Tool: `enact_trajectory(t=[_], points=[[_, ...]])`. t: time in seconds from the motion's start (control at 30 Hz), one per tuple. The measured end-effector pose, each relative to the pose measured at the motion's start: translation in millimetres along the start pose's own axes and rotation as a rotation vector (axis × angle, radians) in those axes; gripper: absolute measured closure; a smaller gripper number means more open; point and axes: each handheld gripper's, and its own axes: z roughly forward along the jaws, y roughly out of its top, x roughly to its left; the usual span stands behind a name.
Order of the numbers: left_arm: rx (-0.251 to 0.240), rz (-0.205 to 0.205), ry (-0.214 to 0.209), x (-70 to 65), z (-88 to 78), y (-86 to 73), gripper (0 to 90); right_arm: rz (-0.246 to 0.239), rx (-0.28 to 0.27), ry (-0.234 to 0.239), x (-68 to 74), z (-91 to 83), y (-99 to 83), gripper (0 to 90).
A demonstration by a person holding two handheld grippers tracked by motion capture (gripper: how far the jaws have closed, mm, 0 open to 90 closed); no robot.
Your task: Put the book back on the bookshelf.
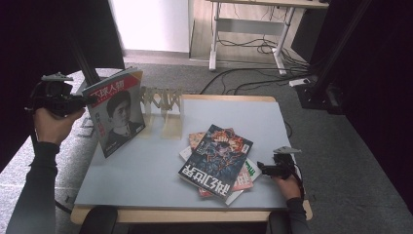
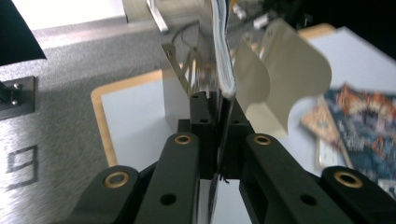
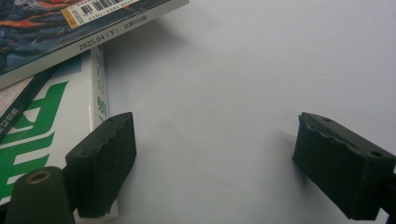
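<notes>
An office or lab space is indicated: grey carpet point(image 1: 336, 161), cables point(image 1: 253, 80) laid on it, and a frame-legged workstation point(image 1: 253, 29) beyond the desk point(image 1: 146, 175).

The pale grey wood-edged counter point(image 1: 146, 170) is seen from above and in front in the high view. From close behind, the left gripper view is aimed across it; the right gripper view is held low over it. The overlapping stack of magazines point(image 1: 219, 163) is shared by all.

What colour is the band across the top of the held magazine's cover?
Red, with white characters, on the magazine; the high view shows it best.
</notes>
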Motion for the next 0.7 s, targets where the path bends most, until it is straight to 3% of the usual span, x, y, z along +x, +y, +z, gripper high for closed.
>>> enact_trajectory(t=[0.17, 0.4, 0.7], points=[[-0.059, -0.036, -0.010, 3.0, 3.9, -0.4, 87.2, 0.001, 0.000, 0.000, 0.0, 0.0, 0.0, 12.4], [-0.133, -0.052, 0.003, -1.9, 11.7, 7.7, 87.2, -0.002, 0.000, 0.000, -0.2, 0.1, 0.0, 12.4], [-0.175, -0.074, 0.037, -4.2, 30.3, 5.3, 87.1, 0.000, -0.001, 0.000, -0.1, 0.0, 0.0, 12.4]])
